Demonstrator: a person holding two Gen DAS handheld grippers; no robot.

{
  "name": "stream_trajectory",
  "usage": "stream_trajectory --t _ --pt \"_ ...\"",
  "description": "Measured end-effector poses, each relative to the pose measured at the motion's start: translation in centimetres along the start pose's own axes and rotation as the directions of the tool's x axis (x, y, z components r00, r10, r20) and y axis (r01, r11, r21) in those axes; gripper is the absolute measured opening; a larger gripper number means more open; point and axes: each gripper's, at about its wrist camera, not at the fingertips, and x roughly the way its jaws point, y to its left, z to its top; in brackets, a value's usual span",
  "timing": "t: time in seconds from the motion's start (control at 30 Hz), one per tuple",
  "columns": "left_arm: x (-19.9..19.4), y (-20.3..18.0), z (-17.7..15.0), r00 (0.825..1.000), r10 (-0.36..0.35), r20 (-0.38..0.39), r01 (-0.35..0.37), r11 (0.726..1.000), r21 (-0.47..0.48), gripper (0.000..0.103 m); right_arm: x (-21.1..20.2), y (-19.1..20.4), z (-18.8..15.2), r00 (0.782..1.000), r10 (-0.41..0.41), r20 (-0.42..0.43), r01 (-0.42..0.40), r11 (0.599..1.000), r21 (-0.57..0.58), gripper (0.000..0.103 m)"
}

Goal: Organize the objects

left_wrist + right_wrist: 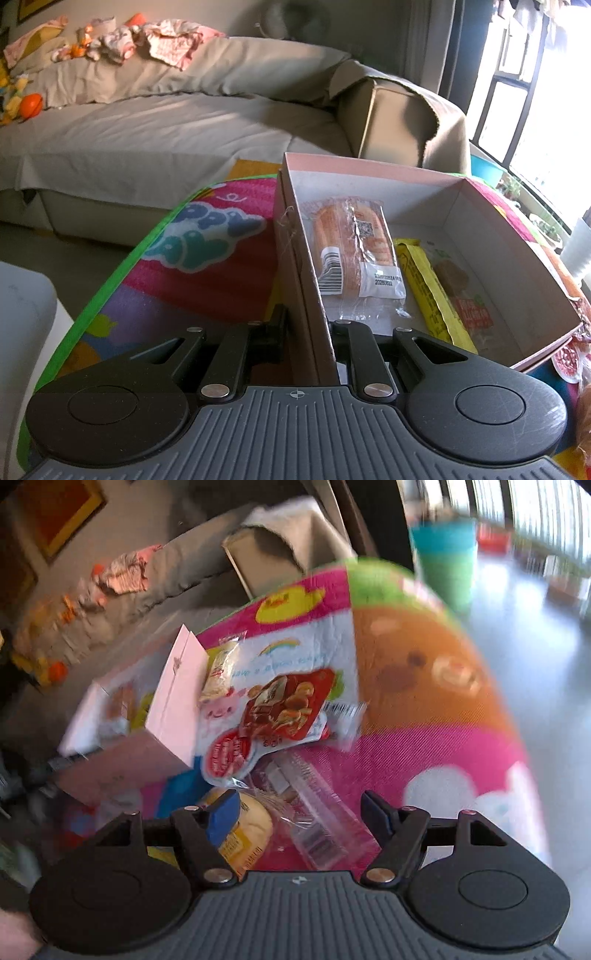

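Observation:
A pink cardboard box [369, 168] lies open on a colourful play mat [207, 266]. Inside it lie an orange snack packet [351, 247] and a yellow snack packet [436, 291]. My left gripper [308, 332] is shut on the box's near left wall, one finger outside and one inside. In the right wrist view the box [173, 698] is at left, and loose snack packets lie beside it: a red one [288, 705], a clear one [317, 812] and a yellow bun packet [247, 830]. My right gripper [299, 808] is open and empty just above these packets.
A grey sofa [166, 125] with clothes and toys stands behind the mat. A white object [26, 314] is at near left. More red packets [569, 354] lie right of the box. A blue-green cup [443, 554] stands at the mat's far edge, on grey floor [535, 664].

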Motion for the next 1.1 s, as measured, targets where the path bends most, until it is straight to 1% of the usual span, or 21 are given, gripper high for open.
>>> stream_trajectory --t 0.03,0.07,0.17,0.27,0.3,0.37,0.43,0.47,0.53,0.6,0.67,0.77,0.83,0.87,0.9,0.97,1.1 --pt "0.0 0.0 0.0 1.000 0.000 0.000 0.000 1.000 0.000 0.016 -0.7 1.1 -0.3 0.999 -0.026 0.018 0.027 0.998 -0.049 0.085" --pt "0.0 0.0 0.0 1.000 0.000 0.000 0.000 1.000 -0.001 0.016 -1.3 1.6 -0.5 1.000 -0.017 0.022 0.018 0.997 -0.071 0.090" --pt "0.0 -0.1 0.0 1.000 0.004 0.003 -0.004 1.000 0.006 0.016 -1.7 2.9 -0.7 0.997 0.076 -0.010 -0.077 0.995 -0.062 0.091" --pt "0.0 -0.2 0.0 1.000 0.005 0.012 -0.005 1.000 0.020 0.016 -0.3 3.9 -0.9 0.989 0.146 -0.033 -0.147 0.989 -0.033 0.091" --pt "0.0 -0.2 0.0 1.000 -0.002 0.014 0.001 1.000 0.024 0.016 0.2 4.5 -1.0 0.990 0.139 -0.027 -0.140 0.989 -0.038 0.091" --pt "-0.1 -0.2 -0.1 1.000 -0.012 0.014 0.011 0.999 0.033 0.016 1.0 6.0 -1.3 0.993 0.121 -0.007 -0.121 0.988 -0.091 0.090" --pt "-0.2 -0.1 0.0 1.000 -0.020 0.001 0.020 0.999 0.042 0.016 1.7 7.6 -1.6 0.994 0.113 -0.004 -0.112 0.981 -0.160 0.087" --pt "-0.3 0.0 0.0 1.000 -0.022 -0.005 0.022 0.999 0.047 0.016 2.0 8.1 -1.8 0.995 0.101 -0.009 -0.100 0.976 -0.194 0.085" --pt "-0.7 0.1 0.1 1.000 -0.012 -0.004 0.012 0.998 0.060 0.015 2.4 8.9 -2.2 0.998 0.060 -0.009 -0.060 0.966 -0.251 0.084" --pt "-1.3 0.0 0.1 1.000 -0.009 0.005 0.008 0.998 0.064 0.015 2.6 8.8 -2.3 0.999 0.047 -0.011 -0.048 0.965 -0.258 0.084" --pt "-1.8 -0.2 0.2 1.000 -0.005 0.006 0.005 0.998 0.066 0.015 2.7 8.2 -2.2 0.998 0.053 -0.019 -0.056 0.971 -0.233 0.084" --pt "-2.1 -0.7 0.2 1.000 0.021 -0.003 -0.020 0.996 0.091 0.014 2.6 7.9 -2.0 0.999 0.045 -0.009 -0.046 0.973 -0.225 0.084" --pt "-2.2 -0.8 0.1 1.000 0.028 -0.009 -0.027 0.996 0.084 0.014 2.6 7.9 -1.9 0.999 0.044 -0.006 -0.044 0.973 -0.225 0.084" --pt "-2.3 -0.7 0.1 1.000 0.024 -0.012 -0.023 0.997 0.073 0.013 2.6 7.9 -1.9 0.999 0.044 -0.007 -0.045 0.973 -0.227 0.082" --pt "-2.4 -0.6 0.0 1.000 0.022 -0.008 -0.022 0.998 0.063 0.013 2.6 8.0 -1.9 0.999 0.049 -0.012 -0.050 0.972 -0.231 0.073" --pt "-2.4 -0.6 -0.1 1.000 0.024 -0.002 -0.024 0.998 0.060 0.013 2.6 8.1 -1.9 0.998 0.057 -0.028 -0.062 0.969 -0.238 0.064" --pt "-2.4 -0.5 -0.1 1.000 0.021 -0.001 -0.020 0.998 0.058 0.013 1.8 8.2 -1.9 0.998 0.052 -0.046 -0.063 0.962 -0.265 0.056"
